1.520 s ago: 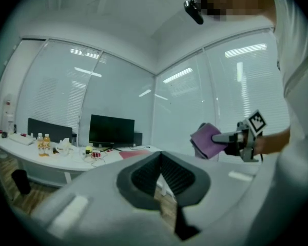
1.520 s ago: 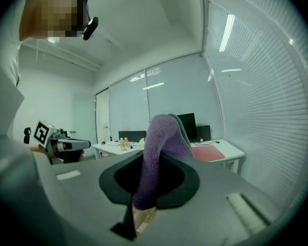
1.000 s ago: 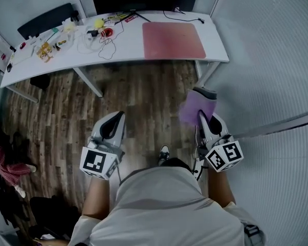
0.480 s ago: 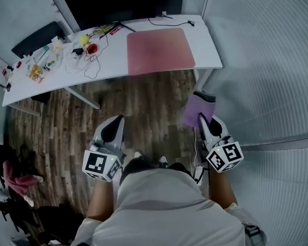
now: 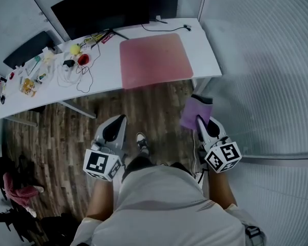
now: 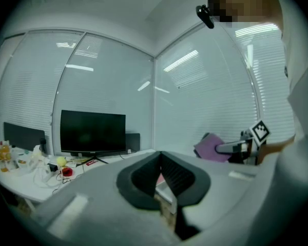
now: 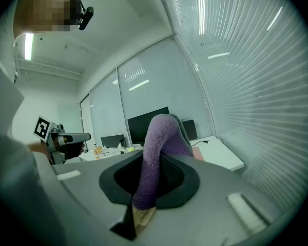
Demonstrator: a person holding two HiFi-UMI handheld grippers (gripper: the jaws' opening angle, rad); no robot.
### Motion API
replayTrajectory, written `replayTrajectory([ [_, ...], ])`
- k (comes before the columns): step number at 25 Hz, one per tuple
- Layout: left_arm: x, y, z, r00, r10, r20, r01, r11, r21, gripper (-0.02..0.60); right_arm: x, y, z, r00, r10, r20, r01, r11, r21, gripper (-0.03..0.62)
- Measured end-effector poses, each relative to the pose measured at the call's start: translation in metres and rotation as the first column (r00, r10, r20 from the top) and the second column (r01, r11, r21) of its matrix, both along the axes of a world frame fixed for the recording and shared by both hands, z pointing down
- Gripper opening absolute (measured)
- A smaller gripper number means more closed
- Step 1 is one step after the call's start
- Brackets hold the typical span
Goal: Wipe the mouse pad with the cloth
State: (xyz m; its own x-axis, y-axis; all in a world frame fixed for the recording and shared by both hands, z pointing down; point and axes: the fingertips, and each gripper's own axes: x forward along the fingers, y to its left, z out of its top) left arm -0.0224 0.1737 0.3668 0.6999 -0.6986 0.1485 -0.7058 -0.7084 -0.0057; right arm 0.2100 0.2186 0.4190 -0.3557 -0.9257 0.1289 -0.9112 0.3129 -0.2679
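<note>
The right gripper has its jaws clamped on a fold of the purple cloth. The cloth's free end stands up past them, likely so it can be pressed flat as a wiping face. The left gripper carries nothing, its jaws together, perhaps spare to steady the pad. The pink mouse pad lies on the white counter, well ahead of both grippers, not yet reached

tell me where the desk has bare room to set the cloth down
Bare: the pink mouse pad itself, and the white desk strip between it and the desk's right edge. Crowded: left of the pad, with cables and small items before the monitor.
</note>
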Motion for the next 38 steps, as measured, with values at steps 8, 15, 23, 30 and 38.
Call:
replayTrajectory([
  [8, -0.027, -0.122, 0.008, 1.0, 0.01, -0.016, -0.011, 0.999, -0.035, 0.003, -0.031, -0.121, 0.003, 0.999, -0.014, -0.033, 0.012, 0.999, -0.048, 0.046],
  [15, -0.074, -0.25, 0.009, 0.999, 0.017, 0.038, -0.017, 1.0, -0.007, 0.002, -0.085, -0.243, 0.008, 0.998, -0.043, -0.05, 0.04, 0.997, -0.059, 0.046],
  [23, -0.089, -0.333, 0.021, 1.0, 0.015, 0.004, -0.015, 0.999, -0.041, 0.002, -0.123, -0.332, 0.01, 0.989, -0.122, -0.089, 0.115, 0.99, -0.078, 0.046],
  [30, -0.065, -0.382, 0.026, 1.0, -0.026, 0.013, 0.027, 0.998, -0.054, 0.002, -0.095, -0.387, 0.025, 0.985, -0.162, -0.061, 0.155, 0.983, -0.104, 0.046],
  [38, 0.004, -0.432, 0.011, 0.984, -0.166, 0.07, 0.167, 0.986, -0.016, 0.003, -0.025, -0.467, 0.025, 0.957, -0.29, -0.016, 0.288, 0.955, -0.068, 0.046],
])
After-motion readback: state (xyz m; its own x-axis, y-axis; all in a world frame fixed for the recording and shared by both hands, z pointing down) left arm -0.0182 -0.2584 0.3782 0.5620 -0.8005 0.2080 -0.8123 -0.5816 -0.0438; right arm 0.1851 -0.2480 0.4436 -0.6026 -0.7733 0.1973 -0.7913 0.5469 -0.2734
